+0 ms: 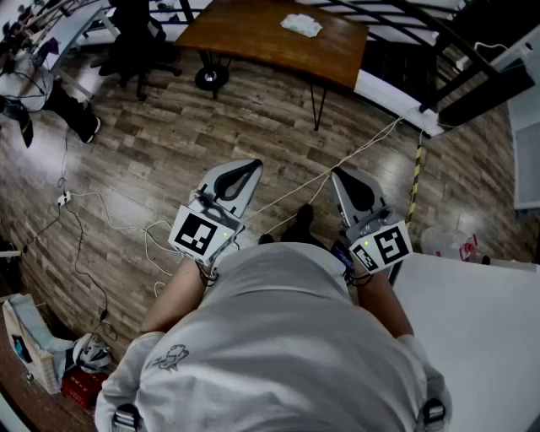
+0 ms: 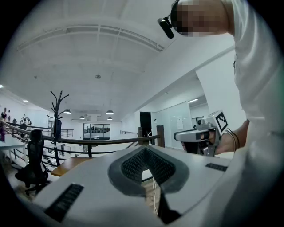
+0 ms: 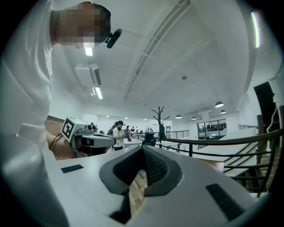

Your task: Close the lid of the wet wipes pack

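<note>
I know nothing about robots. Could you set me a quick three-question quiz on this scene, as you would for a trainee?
1. True or false: the right gripper is clamped on a wipes pack.
2. What lies below the left gripper and the right one? A. wood-plank floor B. carpet C. grass
3. A small white item lies far ahead of the person. What is it resting on?

Key: 1. False: its jaws are together with nothing between them. 2. A. 3. The brown wooden table.
</note>
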`<action>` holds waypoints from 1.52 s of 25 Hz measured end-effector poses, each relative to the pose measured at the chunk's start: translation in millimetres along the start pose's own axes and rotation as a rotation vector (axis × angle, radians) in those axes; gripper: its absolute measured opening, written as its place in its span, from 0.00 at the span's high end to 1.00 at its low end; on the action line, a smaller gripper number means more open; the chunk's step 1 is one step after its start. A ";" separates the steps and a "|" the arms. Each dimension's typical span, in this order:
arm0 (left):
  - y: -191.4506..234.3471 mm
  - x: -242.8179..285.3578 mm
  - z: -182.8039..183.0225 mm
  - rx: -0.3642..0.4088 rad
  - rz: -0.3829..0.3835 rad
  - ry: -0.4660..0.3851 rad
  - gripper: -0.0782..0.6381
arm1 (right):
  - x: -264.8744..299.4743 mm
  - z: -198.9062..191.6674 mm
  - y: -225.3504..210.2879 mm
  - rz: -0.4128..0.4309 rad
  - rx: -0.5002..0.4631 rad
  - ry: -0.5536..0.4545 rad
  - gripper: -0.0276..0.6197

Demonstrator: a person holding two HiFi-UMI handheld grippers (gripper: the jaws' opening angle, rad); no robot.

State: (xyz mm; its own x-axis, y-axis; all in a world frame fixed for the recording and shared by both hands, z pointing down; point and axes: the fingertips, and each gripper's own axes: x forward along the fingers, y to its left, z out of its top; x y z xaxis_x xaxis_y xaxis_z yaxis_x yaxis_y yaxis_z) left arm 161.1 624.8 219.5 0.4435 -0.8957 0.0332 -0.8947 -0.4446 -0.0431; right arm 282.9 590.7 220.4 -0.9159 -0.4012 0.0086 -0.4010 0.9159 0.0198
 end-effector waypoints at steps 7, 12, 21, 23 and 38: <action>16.5 18.2 -3.5 -0.013 0.014 0.005 0.87 | 10.8 -5.4 -23.5 -0.005 0.010 0.005 0.91; 27.2 41.3 -12.2 -0.028 0.023 0.032 0.87 | 15.7 -14.9 -53.3 -0.012 0.027 0.017 0.91; 43.2 114.3 -32.0 -0.044 0.025 0.095 0.87 | 25.8 -24.9 -125.9 0.023 0.039 0.018 0.90; 48.1 134.1 -36.0 -0.052 0.035 0.108 0.87 | 26.4 -29.0 -148.1 0.026 0.049 0.023 0.90; 60.2 239.7 -18.0 -0.015 0.120 0.099 0.87 | 23.2 -21.7 -269.6 0.092 0.093 -0.016 0.90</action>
State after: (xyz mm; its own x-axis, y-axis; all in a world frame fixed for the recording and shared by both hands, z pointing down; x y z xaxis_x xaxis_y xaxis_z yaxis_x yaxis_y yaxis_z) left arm 212.6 383.6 242.8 0.3269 -0.9365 0.1272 -0.9418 -0.3340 -0.0382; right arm 370.0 334.2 237.0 -0.9488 -0.3157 -0.0095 -0.3142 0.9465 -0.0733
